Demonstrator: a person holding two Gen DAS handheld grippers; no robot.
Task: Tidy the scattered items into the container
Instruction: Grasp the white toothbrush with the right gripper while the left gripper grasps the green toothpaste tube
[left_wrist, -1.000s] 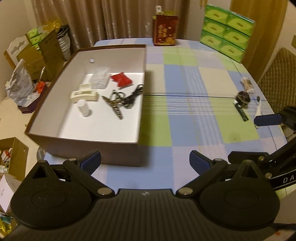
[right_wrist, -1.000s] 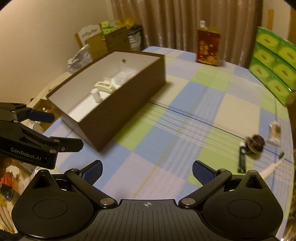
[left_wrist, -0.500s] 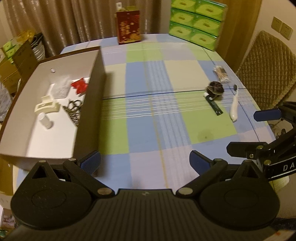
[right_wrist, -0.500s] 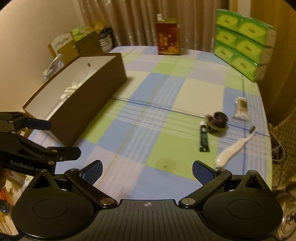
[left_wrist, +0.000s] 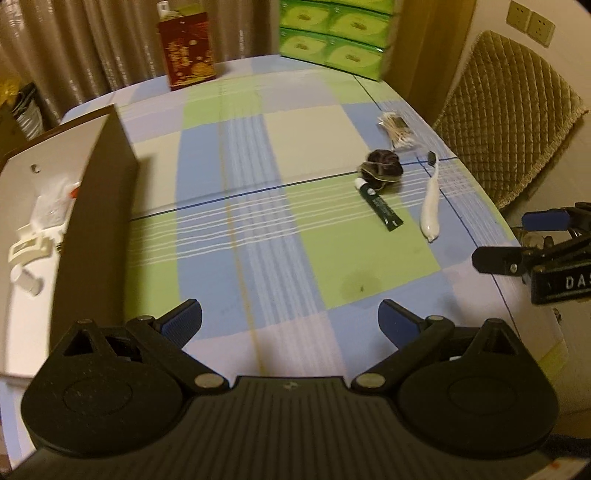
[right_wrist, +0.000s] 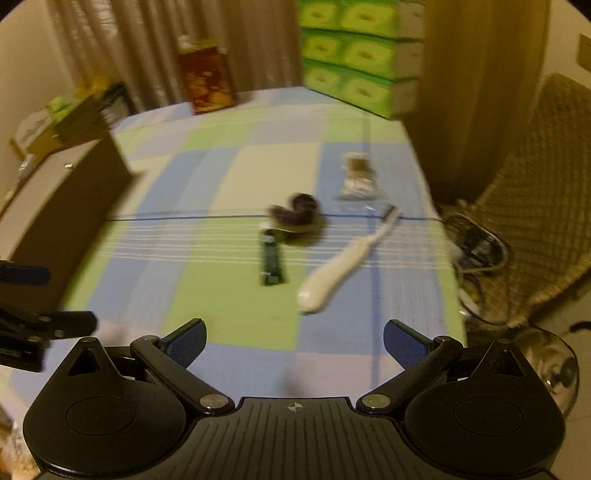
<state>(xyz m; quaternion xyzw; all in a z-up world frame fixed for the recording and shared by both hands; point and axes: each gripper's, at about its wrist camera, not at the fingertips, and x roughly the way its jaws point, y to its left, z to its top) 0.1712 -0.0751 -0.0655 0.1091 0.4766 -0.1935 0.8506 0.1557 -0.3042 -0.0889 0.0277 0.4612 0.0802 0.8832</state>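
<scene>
Left wrist view: brown box (left_wrist: 92, 206) with white interior sits at the left edge of the checked tablecloth (left_wrist: 258, 155), its tall side wall hiding most of the floor. Contents visible in the box: a cream hair clip (left_wrist: 31, 245), a small white cylinder (left_wrist: 27, 282) lying just in front of the clip, a clear plastic packet (left_wrist: 51, 203) behind it, and a sliver of something red (left_wrist: 75, 191) at the wall edge; further contents cannot be made out. Still on the cloth, well apart from the box, at the right: a dark scrunchie (left_wrist: 382, 168), a dark green tube (left_wrist: 380, 206) whose white cap end touches the scrunchie, a white toothbrush (left_wrist: 431, 201) just beside the tube, and a packet of cotton swabs (left_wrist: 397, 129) behind them. Left gripper (left_wrist: 290, 321) hovers over the near cloth, jaws spread wide, nothing between them. Right gripper (right_wrist: 294, 341) likewise has jaws wide apart and empty, aimed at the same group of items; the right wrist view is motion-blurred. A red carton (left_wrist: 188, 50) and stacked green tissue boxes (left_wrist: 332, 37) stand at the far table edge.
</scene>
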